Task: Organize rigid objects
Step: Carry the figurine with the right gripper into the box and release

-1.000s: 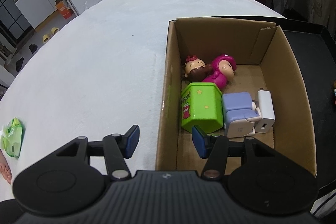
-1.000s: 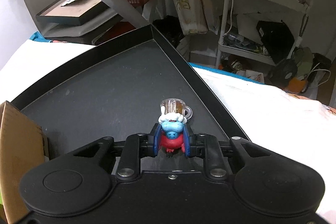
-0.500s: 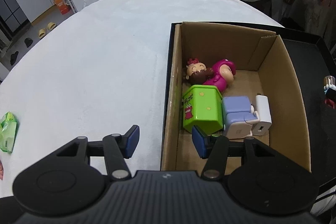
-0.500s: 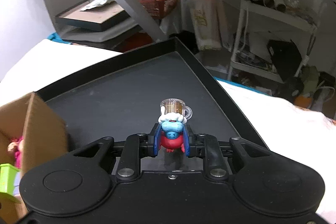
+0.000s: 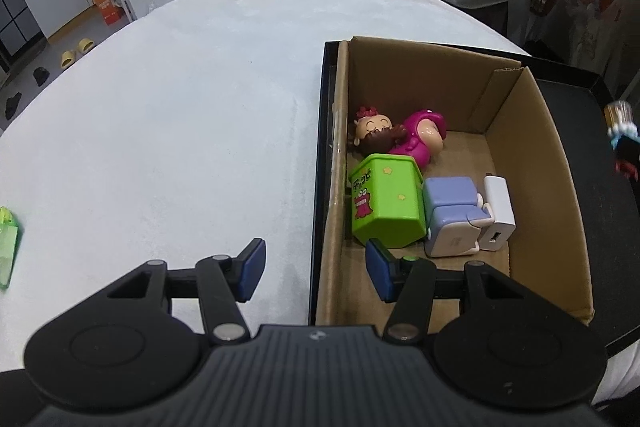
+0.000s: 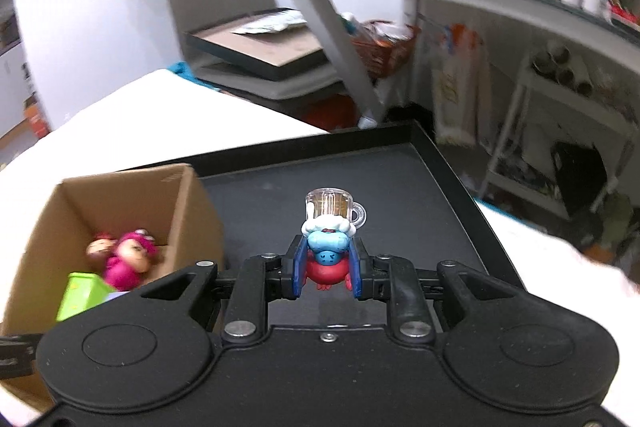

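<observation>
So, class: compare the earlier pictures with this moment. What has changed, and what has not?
The right claw, shut on the beer-mug figurine, has carried it leftward over the black tray toward the cardboard box, which has come into its view. The left claw stays open at the box's near-left wall; the toys inside lie unmoved.

**Surfaces We See**

We see a matt brown cardboard box [image 5: 532, 163], a glossy plastic green toy bin [image 5: 386, 205], a clear shiny plastic mug figurine [image 6: 330, 227], a matt black tray [image 6: 400, 187] and soft white cloth [image 5: 180, 115].
</observation>
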Demonstrator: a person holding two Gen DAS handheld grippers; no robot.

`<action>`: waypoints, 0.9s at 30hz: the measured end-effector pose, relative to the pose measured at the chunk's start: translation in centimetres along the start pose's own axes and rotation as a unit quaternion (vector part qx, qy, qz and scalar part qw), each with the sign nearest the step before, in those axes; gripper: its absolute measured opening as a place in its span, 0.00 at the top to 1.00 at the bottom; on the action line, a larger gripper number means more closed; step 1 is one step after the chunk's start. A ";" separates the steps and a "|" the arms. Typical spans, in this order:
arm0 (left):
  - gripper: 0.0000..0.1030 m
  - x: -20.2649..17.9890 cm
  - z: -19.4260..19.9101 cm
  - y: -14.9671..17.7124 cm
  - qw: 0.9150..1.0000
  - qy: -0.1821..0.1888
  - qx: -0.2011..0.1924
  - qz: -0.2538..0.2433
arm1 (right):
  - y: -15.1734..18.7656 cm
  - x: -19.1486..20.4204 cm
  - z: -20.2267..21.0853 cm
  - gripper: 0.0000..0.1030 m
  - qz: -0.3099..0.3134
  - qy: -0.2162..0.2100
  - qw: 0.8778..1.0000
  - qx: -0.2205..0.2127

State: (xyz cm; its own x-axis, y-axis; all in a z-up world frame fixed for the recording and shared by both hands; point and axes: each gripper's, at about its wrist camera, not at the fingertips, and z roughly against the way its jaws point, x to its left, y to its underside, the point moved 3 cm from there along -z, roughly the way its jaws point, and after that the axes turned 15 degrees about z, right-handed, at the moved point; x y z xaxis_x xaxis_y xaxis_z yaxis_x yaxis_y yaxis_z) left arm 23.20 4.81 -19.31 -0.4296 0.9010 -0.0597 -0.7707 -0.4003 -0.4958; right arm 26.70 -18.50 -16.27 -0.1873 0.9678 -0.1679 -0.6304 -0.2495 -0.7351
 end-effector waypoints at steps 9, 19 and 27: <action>0.51 0.9 0.1 0.3 0.999 0.035 0.006 0.002 | -2.5 2.6 2.3 0.79 0.041 -0.003 0.999 -0.012; 0.77 2.0 -0.1 0.4 0.997 0.069 0.014 0.013 | -3.8 6.5 4.2 0.79 0.069 -0.012 0.997 -0.017; 0.90 2.4 0.0 0.6 0.995 0.099 0.013 0.009 | -3.7 8.8 4.3 0.79 0.075 -0.024 0.997 -0.007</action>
State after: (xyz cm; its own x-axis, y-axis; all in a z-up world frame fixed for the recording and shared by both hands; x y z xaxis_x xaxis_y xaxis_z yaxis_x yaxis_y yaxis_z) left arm 21.72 6.68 -19.77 -0.3445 0.9075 -0.2403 -0.7763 -0.4193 -0.4706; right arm 24.16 -9.17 -12.24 -0.3145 0.9169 -0.2457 -0.5815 -0.3907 -0.7136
